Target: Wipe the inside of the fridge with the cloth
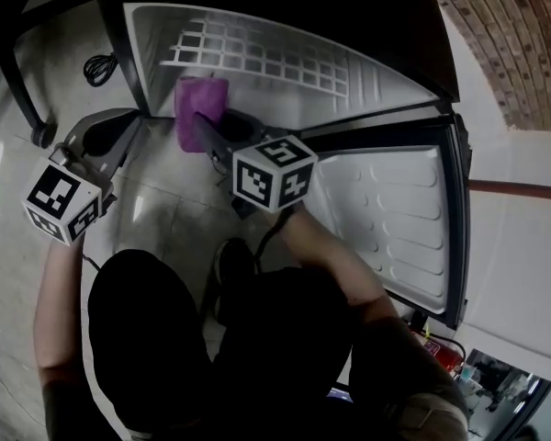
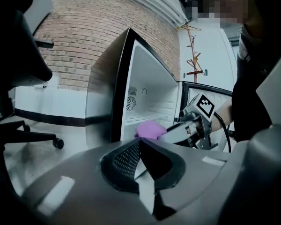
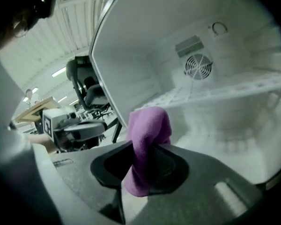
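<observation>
The small fridge (image 1: pixel 285 72) stands open on the floor, its white inside bare apart from a wire shelf (image 3: pixel 215 95) and a round fan grille (image 3: pixel 198 65) on the back wall. A purple cloth (image 1: pixel 200 107) hangs at the fridge's mouth, low and to the left. My right gripper (image 1: pixel 205 134) is shut on the cloth (image 3: pixel 147 139), which bulges up out of the jaws just in front of the fridge floor. My left gripper (image 1: pixel 119 125) hovers left of the fridge, outside it, with its jaws together on nothing (image 2: pixel 140 146).
The fridge door (image 1: pixel 395 219) is swung out to the right. An office chair's base (image 1: pixel 37 127) and a coiled cable (image 1: pixel 99 67) lie on the pale floor at the left. A brick wall (image 1: pixel 505 35) rises behind. My dark-clad knees fill the lower head view.
</observation>
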### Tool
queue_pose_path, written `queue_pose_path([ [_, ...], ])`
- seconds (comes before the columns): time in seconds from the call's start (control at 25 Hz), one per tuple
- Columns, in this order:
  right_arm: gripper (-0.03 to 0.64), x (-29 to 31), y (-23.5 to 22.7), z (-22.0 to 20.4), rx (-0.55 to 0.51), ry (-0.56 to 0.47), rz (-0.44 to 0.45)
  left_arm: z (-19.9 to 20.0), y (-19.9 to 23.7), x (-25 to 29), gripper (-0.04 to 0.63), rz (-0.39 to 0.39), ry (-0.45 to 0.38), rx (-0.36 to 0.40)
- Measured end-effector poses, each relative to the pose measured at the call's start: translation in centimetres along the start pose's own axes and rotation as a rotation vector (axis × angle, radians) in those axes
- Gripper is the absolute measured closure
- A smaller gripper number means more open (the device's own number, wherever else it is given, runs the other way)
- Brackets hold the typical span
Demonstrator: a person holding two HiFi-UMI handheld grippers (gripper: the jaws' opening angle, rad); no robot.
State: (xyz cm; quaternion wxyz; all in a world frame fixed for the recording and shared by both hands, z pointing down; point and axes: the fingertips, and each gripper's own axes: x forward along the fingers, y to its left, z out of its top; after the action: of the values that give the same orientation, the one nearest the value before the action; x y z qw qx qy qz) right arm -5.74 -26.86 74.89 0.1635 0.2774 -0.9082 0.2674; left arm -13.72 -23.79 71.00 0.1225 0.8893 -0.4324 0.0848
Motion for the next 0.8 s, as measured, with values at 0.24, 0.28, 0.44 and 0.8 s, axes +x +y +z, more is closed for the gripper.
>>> queue_pose_path([
  [0.24,0.539,6.6,-2.8,-2.2,0.083,-0.046,0.009,-2.5,1.9,-0.3,0.577,0.033,0.027,-0.014],
  [0.28,0.539,7.3,-3.5,-1.1,0.086,-0.094,0.01,-2.6,2.2,-0.2,0.578,0.039,0.021,-0.016],
  [0.44,0.538,10.1,-3.7,3.1,0.019,-0.208,0.08,-3.2,2.9,0.0,0.578,0.045,0.036,0.0],
  [0.8,0.54,13.9,-5.4,2.4,0.011,-0.162,0.025,-4.1,3.1,0.1,0.578,0.042,0.061,-0.019],
])
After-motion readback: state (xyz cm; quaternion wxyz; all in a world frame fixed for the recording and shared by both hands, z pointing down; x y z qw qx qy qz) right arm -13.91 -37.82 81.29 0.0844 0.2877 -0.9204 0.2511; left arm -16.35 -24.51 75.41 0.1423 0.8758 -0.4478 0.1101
